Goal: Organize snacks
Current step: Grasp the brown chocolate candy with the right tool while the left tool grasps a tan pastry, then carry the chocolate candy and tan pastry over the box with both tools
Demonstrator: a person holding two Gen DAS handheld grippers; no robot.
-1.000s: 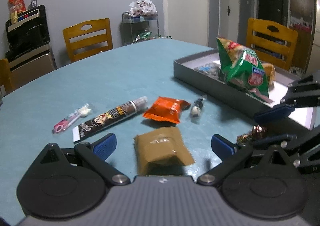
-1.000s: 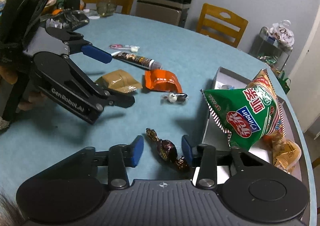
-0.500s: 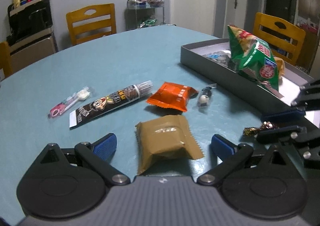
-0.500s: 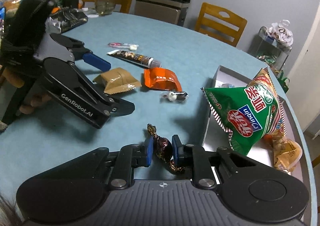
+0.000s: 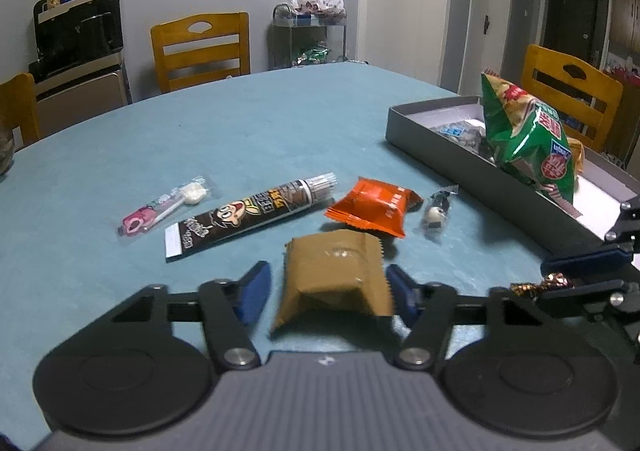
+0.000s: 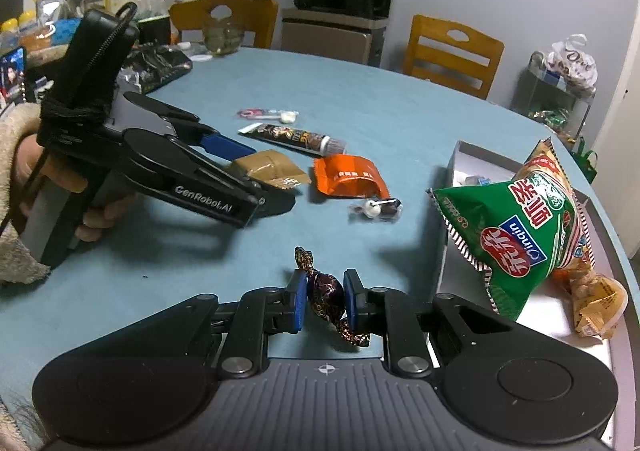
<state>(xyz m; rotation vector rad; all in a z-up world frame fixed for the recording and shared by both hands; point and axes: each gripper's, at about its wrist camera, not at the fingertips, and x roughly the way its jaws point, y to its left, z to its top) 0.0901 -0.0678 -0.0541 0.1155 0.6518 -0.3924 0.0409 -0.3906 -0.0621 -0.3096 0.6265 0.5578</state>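
Observation:
My right gripper [image 6: 322,297] is shut on a dark foil-wrapped candy [image 6: 325,293], held just above the table beside the grey tray [image 6: 450,187]; the candy also shows in the left wrist view [image 5: 540,285]. My left gripper [image 5: 326,291] is open, its blue pads on either side of a brown snack packet [image 5: 334,285] that lies on the table; whether they touch it I cannot tell. The same packet shows in the right wrist view [image 6: 268,169]. The tray [image 5: 472,163] holds a green chip bag [image 5: 528,139] and other snacks.
On the teal table [image 5: 240,131] lie an orange packet [image 5: 372,207], a long dark tube snack [image 5: 248,217], a pink lollipop [image 5: 160,213] and a small wrapped candy [image 5: 436,211]. Wooden chairs [image 5: 200,47] stand round the table. Clutter sits at the table's far left [image 6: 160,63].
My right gripper closed on the foil candy and lifted it slightly. My left gripper moved forward around the brown packet and its jaws narrowed toward it.

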